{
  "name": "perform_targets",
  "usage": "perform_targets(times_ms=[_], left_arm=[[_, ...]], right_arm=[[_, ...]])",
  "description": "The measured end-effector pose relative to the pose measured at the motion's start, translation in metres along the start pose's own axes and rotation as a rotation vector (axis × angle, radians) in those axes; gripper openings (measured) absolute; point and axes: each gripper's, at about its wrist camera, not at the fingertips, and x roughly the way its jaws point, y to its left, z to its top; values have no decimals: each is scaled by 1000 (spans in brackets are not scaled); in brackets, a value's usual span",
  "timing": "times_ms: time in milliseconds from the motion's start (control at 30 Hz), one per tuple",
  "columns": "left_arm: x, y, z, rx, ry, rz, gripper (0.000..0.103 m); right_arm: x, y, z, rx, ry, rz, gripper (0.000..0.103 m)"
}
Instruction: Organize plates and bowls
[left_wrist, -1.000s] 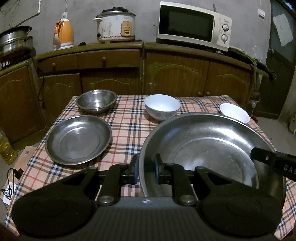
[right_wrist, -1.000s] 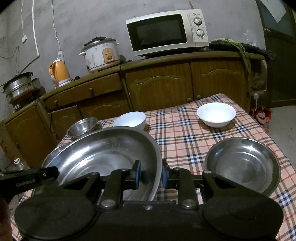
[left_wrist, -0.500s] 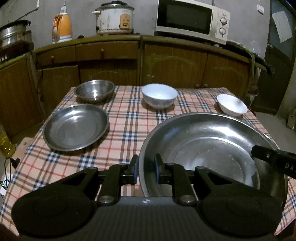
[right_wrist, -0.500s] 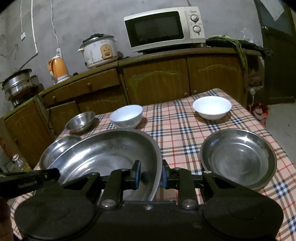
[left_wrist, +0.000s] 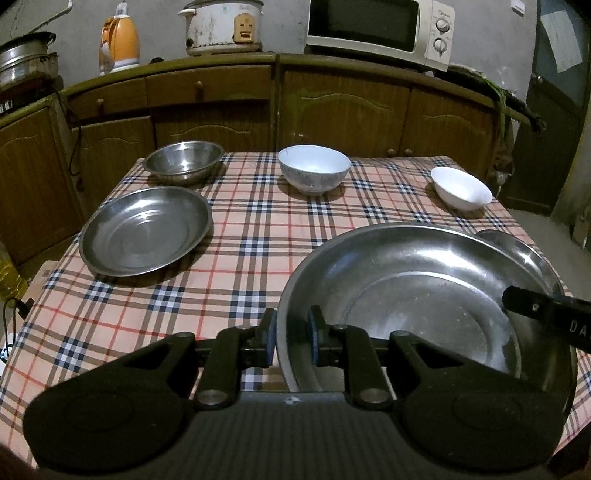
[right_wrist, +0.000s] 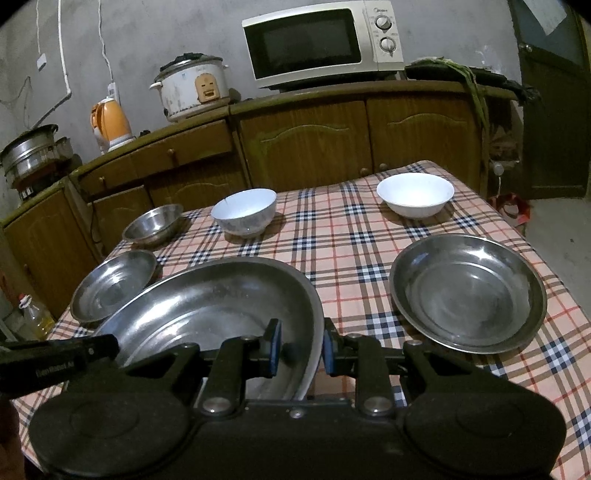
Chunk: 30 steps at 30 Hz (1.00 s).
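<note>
Both the left gripper (left_wrist: 291, 338) and right gripper (right_wrist: 300, 347) pinch opposite rims of the large round steel basin (left_wrist: 424, 306) over the table's near edge. Only the right wrist view fully shows the shallow steel plate (right_wrist: 468, 293) near the table's right edge.

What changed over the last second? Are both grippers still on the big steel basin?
Both are. The left gripper and right gripper stay clamped on opposite rims of the large steel basin, and both views have pulled back, so more checked tablecloth shows. The steel plates, white bowls and small steel bowl have not moved.
</note>
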Motion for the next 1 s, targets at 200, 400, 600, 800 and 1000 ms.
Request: perform_targets(times_ms=[200, 400, 600, 800, 1000], left_arm=[[2, -2, -4, 7, 7, -1, 18], [5, -4, -8, 12, 15, -2, 18], [9, -7, -11, 22, 22, 0, 18], [13, -8, -16, 28, 31, -2, 18], [17, -11, -19, 37, 30, -3, 18]], right_arm=[[1, -2, -4, 4, 8, -3, 30], [4, -5, -7, 7, 14, -7, 30], [7, -9, -12, 16, 27, -9, 30], [12, -12, -18, 23, 46, -13, 30], [18, -15, -24, 31, 63, -18, 30]])
